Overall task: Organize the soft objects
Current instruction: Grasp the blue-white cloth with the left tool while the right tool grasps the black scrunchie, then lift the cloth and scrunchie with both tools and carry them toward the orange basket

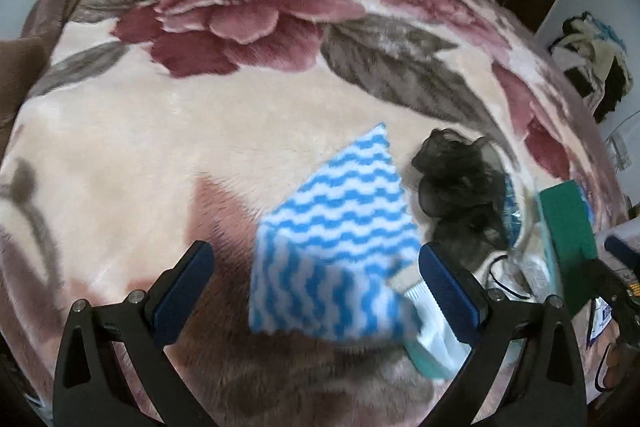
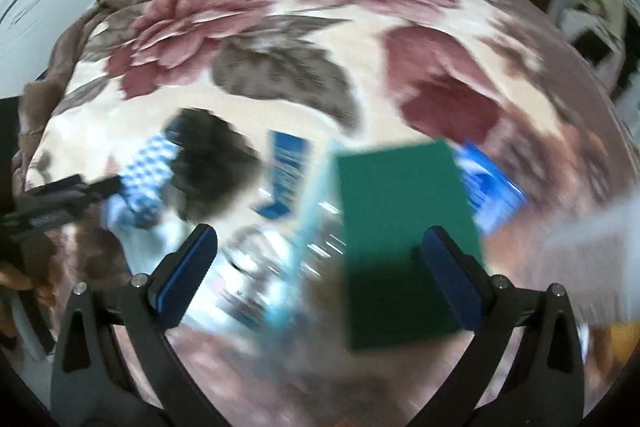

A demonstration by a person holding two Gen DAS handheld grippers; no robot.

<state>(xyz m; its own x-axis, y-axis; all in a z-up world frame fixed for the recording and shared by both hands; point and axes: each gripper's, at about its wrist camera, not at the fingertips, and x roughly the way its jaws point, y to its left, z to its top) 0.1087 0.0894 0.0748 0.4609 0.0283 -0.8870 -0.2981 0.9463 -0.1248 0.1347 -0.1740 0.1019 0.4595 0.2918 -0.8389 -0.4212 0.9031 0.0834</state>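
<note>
left gripper (image 1: 316,279) fingers spread over the striped cloth (image 1: 336,235), low centre on the blanket (image 1: 140,147). right gripper (image 2: 320,263) spread too, green sponge (image 2: 400,219) lower centre-right, black mesh (image 2: 212,163) mid-left.

blue-white wavy cloth (image 1: 336,227): folded, on blanket | black mesh pouf (image 1: 460,183): beside it

The left gripper (image 1: 316,287) is matte black plastic — two angular arms, each with a long triangular cut-out. Each fingertip carries a ribbed dark-blue pad (image 1: 186,293). Small silver screw heads (image 1: 137,294) sit at the joints just behind the pads. The right gripper (image 2: 320,279) looks the same — black arms, blue pads (image 2: 454,281), silver screws.
</note>
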